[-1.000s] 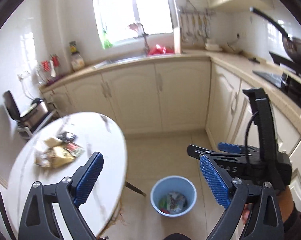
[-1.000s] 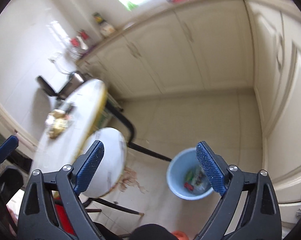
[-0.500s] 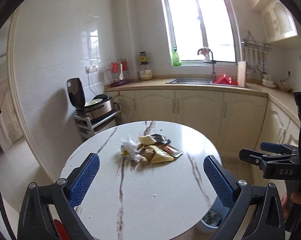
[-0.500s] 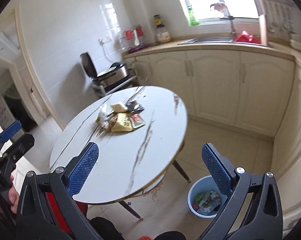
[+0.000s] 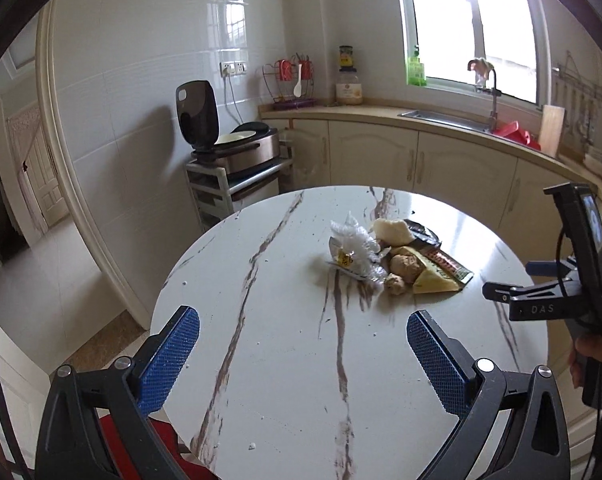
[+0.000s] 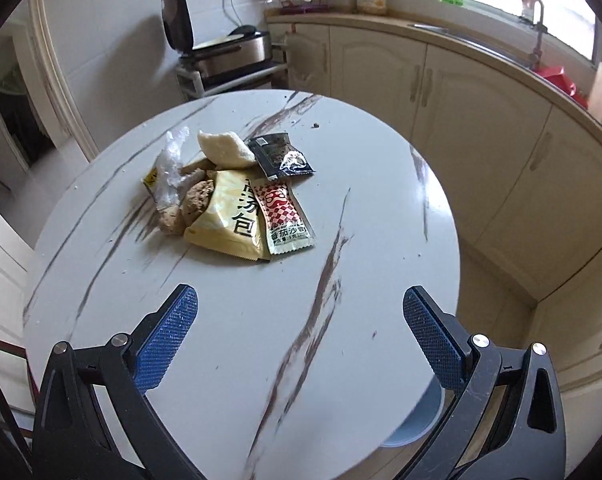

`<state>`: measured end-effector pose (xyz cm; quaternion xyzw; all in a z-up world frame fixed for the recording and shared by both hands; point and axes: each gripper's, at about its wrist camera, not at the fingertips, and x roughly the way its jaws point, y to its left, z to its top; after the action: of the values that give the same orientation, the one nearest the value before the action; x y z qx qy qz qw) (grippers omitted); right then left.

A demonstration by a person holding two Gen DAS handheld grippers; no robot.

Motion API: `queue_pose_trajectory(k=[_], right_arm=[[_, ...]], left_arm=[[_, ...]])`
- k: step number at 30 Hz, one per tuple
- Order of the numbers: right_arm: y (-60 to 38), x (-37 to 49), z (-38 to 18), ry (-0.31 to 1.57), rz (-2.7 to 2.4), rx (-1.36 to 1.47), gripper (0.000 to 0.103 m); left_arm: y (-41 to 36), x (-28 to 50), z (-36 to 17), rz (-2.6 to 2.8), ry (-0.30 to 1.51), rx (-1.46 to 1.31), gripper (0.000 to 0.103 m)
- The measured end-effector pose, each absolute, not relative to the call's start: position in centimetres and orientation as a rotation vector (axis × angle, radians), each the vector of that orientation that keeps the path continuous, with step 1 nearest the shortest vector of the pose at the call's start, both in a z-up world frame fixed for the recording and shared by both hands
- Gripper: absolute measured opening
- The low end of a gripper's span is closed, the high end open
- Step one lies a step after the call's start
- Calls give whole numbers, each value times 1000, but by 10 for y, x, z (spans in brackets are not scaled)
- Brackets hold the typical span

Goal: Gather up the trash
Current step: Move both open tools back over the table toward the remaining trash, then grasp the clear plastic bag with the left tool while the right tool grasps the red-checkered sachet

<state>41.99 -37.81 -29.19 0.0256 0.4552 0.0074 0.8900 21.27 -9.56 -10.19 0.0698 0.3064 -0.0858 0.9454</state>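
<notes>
A pile of trash (image 6: 229, 196) lies on the round marble table (image 6: 341, 320): a yellow packet (image 6: 229, 220), a red-checked sauce sachet (image 6: 285, 216), a black sachet (image 6: 281, 156), clear plastic wrap (image 6: 173, 168) and food scraps. The pile also shows in the left wrist view (image 5: 393, 260). My left gripper (image 5: 301, 356) is open and empty above the table's near side. My right gripper (image 6: 301, 336) is open and empty, short of the pile; it also shows in the left wrist view (image 5: 513, 280) at the pile's right.
A blue bin (image 6: 417, 420) peeks out under the table's right edge. Cream cabinets (image 6: 481, 120) and a counter with a sink (image 5: 445, 118) run behind. A trolley with a cooker (image 5: 237, 152) stands at back left. A doorway (image 5: 21, 200) opens at left.
Both views swung up from the floor and blue bin to the table. Both grippers moved closer to the trash pile and stayed open.
</notes>
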Motion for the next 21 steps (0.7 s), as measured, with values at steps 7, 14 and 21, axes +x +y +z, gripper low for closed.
queue_pose_trajectory(k=[7,14,21], right_arm=[[-380,472,-311,988,41,22,99],[-386,496,-318,1001,86,48,85],[-382,495,-319,973,95,-37,70]], left_arm=[[-98,265,-103,-194,696,153,102],[-106,318,-108,-241,753,170,102],[-128,368,-109,-252,789,177,102]])
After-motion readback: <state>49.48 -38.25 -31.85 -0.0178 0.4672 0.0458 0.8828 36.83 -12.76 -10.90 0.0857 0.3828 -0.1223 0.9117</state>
